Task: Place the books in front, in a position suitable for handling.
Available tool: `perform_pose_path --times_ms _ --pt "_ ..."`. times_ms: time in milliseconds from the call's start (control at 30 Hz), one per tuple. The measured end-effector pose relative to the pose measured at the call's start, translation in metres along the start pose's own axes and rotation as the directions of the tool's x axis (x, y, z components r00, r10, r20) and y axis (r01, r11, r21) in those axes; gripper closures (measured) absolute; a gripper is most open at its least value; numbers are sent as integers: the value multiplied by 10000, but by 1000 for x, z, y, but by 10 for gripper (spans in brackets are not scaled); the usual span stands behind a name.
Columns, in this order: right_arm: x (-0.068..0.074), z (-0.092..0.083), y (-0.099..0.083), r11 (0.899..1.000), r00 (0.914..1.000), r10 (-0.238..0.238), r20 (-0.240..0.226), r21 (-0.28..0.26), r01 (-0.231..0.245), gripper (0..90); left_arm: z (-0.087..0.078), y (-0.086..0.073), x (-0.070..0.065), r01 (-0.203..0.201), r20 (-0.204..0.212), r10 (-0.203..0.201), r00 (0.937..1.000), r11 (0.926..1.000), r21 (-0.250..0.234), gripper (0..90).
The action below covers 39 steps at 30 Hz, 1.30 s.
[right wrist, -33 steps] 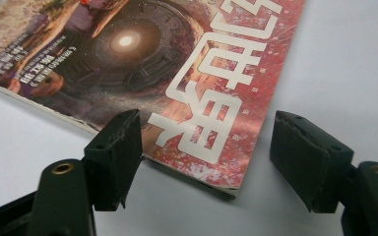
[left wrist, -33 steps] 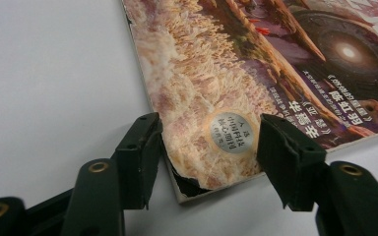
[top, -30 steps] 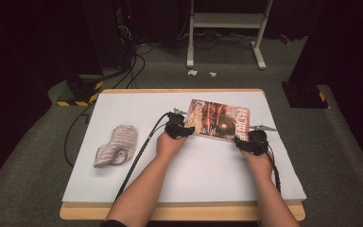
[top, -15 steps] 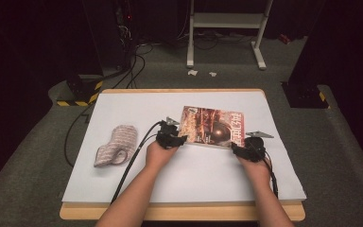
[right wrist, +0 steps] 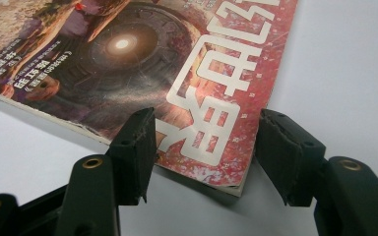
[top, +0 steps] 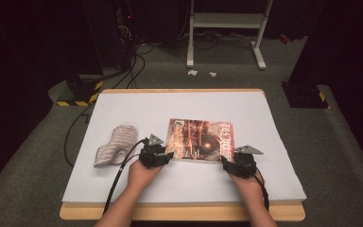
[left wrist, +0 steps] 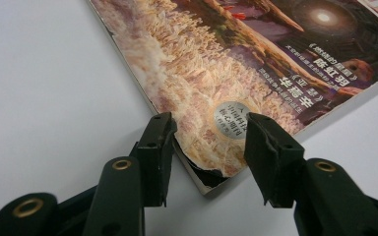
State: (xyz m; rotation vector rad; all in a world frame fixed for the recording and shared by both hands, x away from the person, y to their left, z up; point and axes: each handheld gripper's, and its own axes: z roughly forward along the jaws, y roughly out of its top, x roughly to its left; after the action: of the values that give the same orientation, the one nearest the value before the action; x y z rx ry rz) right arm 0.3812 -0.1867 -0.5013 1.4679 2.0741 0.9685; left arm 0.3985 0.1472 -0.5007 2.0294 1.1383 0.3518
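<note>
A magazine (top: pixel 198 139) with a red and brown cover lies flat on the white table top (top: pixel 274 123), near the front middle. My left gripper (top: pixel 166 154) is at its near left corner. In the left gripper view the jaws of the left gripper (left wrist: pixel 209 132) have just been closing and pinch that corner of the magazine (left wrist: pixel 256 64) from both edges, and the cover buckles there. My right gripper (top: pixel 228 161) is at the near right corner. In the right gripper view the right gripper (right wrist: pixel 204 132) has also been closing, and its jaws bear on the two edges of the magazine (right wrist: pixel 177 73).
A folded striped cloth (top: pixel 116 144) lies left of the left gripper. The table's wooden front edge (top: pixel 184 212) runs just behind my hands. Beyond the table are cables (top: pixel 137 56), a white stand (top: pixel 227 28) and a yellow-black striped foot (top: pixel 78 97).
Both hands have drawn back toward the table's front and to the left, and the magazine has come with them. It now lies squarer to the table edge.
</note>
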Motion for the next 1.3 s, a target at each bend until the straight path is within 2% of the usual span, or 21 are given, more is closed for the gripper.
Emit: perform_pose_path --times_ms 33,67,100,133,200,300,433,467,600,700,733,800,867,1000,1033,1067,1100,1133,1200,1233,1300 --pt "0 0 0 10000 10000 0 0 0 0 413 0 0 0 0 0 0 10000 10000 0 540" --pt "7 -4 -6 10000 9999 -3 -110 -59 3 413 -9 -11 -2 115 34 -115 9999 9999 -93 540" --pt "7 -4 -6 10000 9999 -3 -110 -59 3 413 -9 -11 -2 115 34 -115 9999 9999 -93 540" --pt "13 -9 -11 10000 9998 -64 -183 -77 63 413 -18 -20 -5 32 17 -31 10000 9999 -143 539" --pt "16 -11 -13 9999 9998 -109 -185 -70 108 413 -23 -24 -7 -43 -5 43 10000 9999 -111 540" --pt "28 -20 -21 9990 9989 -445 -152 -26 445 416 -32 -32 -11 -274 -40 274 9996 9996 -54 540" --pt "30 -25 -26 9989 9980 -475 -422 5 476 421 -42 -42 -12 -421 118 422 9990 9990 -132 540" --pt "30 -27 -29 9991 9975 -425 -569 -43 424 422 -43 -44 -12 -557 196 560 9982 9983 -156 540" --pt "29 -28 -29 9986 9966 -531 -630 -6 531 422 -45 -44 -10 -462 468 460 9978 9989 20 548" --pt "27 -30 -29 9990 9958 -457 -798 -7 458 410 -45 -45 -11 -573 437 570 9974 9983 67 531" --pt "27 -34 -30 9990 9945 -431 -959 -147 419 381 -45 -45 -12 -555 407 552 9976 9984 56 529" --pt "28 -35 -31 9988 9943 -473 -960 -151 460 369 -45 -45 -13 -587 405 583 9975 9982 89 531" --pt "31 -37 -35 9971 9933 -760 -872 -15 762 339 -45 -46 -16 -702 329 698 9970 9975 112 531" --pt "31 -36 -36 9964 9945 -847 -615 -7 848 340 -45 -47 -19 -775 314 771 9965 9969 118 532" --pt "30 -35 -35 9959 9955 -903 -293 17 904 350 -45 -48 -22 -818 340 814 9961 9966 111 532" --pt "30 -35 -35 9959 9955 -903 -293 17 904 350 -45 -48 -22 -818 340 814 9961 9966 111 535" --pt "28 -33 -34 9948 9949 -1006 -97 118 1007 355 -45 -49 -23 -879 394 874 9954 9961 109 539" --pt "28 -32 -34 9943 9944 -1054 11 173 1054 358 -46 -49 -25 -857 564 849 9948 9962 124 544" --pt "27 -31 -33 9939 9940 -1085 95 223 1083 360 -46 -49 -27 -828 699 816 9942 9965 148 546" --pt "22 -27 -30 9958 9962 -866 124 312 862 357 -46 -49 -28 -903 783 888 9930 9958 161 546" --pt "18 -24 -25 9966 9971 -745 143 366 740 349 -46 -49 -29 -954 879 935 9917 9953 179 542"
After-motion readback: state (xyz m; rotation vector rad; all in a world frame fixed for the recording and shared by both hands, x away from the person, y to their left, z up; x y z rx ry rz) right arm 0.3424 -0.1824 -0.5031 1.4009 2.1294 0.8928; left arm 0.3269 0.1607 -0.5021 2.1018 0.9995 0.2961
